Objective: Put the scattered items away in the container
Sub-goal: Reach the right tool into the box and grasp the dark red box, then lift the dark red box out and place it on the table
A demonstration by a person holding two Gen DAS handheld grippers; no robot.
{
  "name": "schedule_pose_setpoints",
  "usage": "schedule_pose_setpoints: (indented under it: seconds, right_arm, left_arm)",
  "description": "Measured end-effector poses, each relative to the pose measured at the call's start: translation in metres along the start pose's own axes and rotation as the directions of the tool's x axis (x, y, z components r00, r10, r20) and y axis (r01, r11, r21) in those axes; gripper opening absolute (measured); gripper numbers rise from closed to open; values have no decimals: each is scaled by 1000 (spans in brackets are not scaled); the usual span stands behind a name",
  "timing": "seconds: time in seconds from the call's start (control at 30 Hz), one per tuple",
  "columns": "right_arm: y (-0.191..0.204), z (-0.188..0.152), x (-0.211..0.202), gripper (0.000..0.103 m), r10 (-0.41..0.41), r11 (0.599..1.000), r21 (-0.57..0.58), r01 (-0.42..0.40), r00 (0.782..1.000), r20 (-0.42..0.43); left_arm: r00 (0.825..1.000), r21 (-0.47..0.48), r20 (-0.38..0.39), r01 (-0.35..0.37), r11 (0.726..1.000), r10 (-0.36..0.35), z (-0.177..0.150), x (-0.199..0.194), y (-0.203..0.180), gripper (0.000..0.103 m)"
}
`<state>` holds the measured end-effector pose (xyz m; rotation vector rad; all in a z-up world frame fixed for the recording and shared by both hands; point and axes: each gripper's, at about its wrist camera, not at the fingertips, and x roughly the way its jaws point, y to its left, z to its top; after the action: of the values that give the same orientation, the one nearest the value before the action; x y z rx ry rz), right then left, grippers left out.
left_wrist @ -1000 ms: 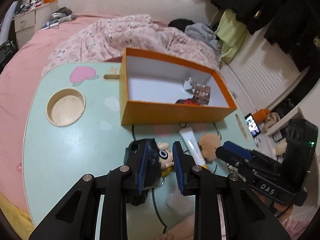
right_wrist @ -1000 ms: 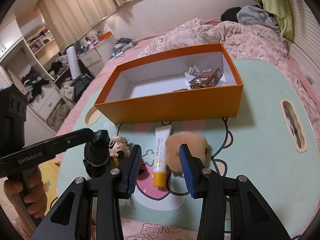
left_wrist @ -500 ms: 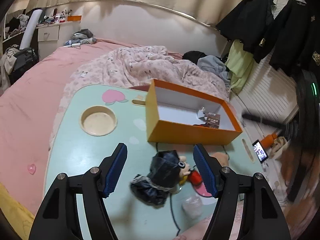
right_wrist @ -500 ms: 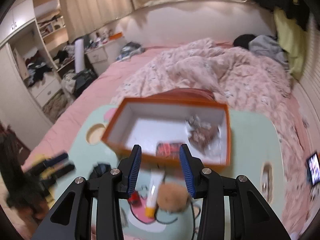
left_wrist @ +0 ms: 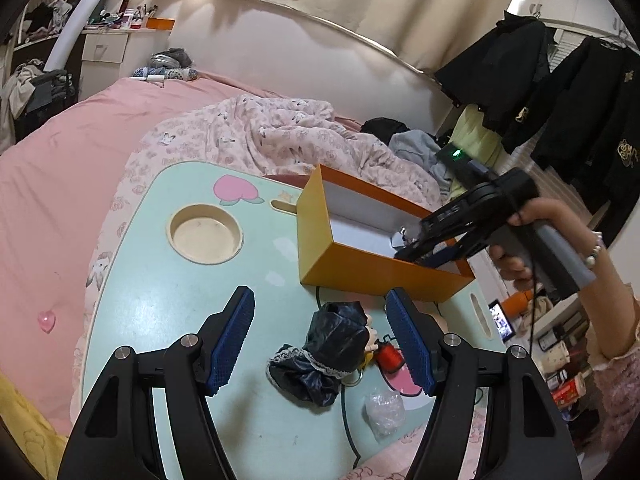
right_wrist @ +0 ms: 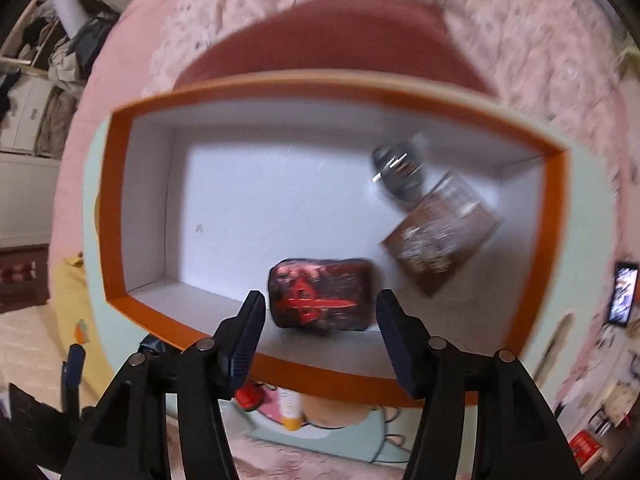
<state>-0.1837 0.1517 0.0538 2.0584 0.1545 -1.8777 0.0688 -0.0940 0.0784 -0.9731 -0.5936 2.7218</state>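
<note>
the right gripper [right_wrist: 320,320] points down into the orange box [right_wrist: 120,216], its fingers spreading with nothing between them; back it out straight so it snags nothing; three items lie inside; the left gripper [left_wrist: 320,338] hangs fingers apart over the black doll [left_wrist: 336,354] on the table [left_wrist: 160,280], which should go in next.

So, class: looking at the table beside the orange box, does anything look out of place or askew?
Yes. A doll in black clothing lies toppled on the mint table, and a crumpled clear wrapper sits near the table's front edge. Both are outside the orange box.
</note>
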Motion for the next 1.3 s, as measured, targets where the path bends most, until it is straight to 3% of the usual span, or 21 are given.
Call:
schedule_pose_setpoints:
  seconds: [0.17,0.27,0.43,0.57,0.63,0.73,0.87,1.17,1.3]
  right_arm:
    - [9,4,23,64,-38,999,-22,37,999,-30]
    - [15,5,19,61,-79,995,-60,79,997,13]
    - [8,3,-9,61,-5,999,-53,12,991,135]
    - [0,-23,-61,61,76,996,-72,-57,946,314]
    - [7,-52,-82,61,112,991,-110,-74,911,398]
    - [29,-102,-75,61,194,973,-201,-115,880,434]
    - [35,-138,-39,61,201,965,-239,-107,887,416]
    - [36,-134,6,61,161,980,-178,-90,883,440]
    - [31,-139,6,61,144,986,-141,-84,854,500]
  left_arm:
    - [1000,-13,10,2,1000,-2,1,-4,4,69]
    - [1000,-17,15,2,1000,-2,2,-6,5,69]
    - [1000,-14,14,0,1000,1,2,-5,4,69]
    - [1000,-13,7,-3,1000,3,0,-3,4,69]
    - [1000,-14,4,-3,1000,3,0,-2,4,69]
    - [1000,-12,-9,-6,1000,6,-1,1,3,69]
    - [1000,-8,-17,-12,1000,12,-2,3,-2,69]
    - [1000,25,-18,-22,999,22,-1,-1,-15,69]
    - [999,21,-18,-27,999,28,0,-1,-14,69]
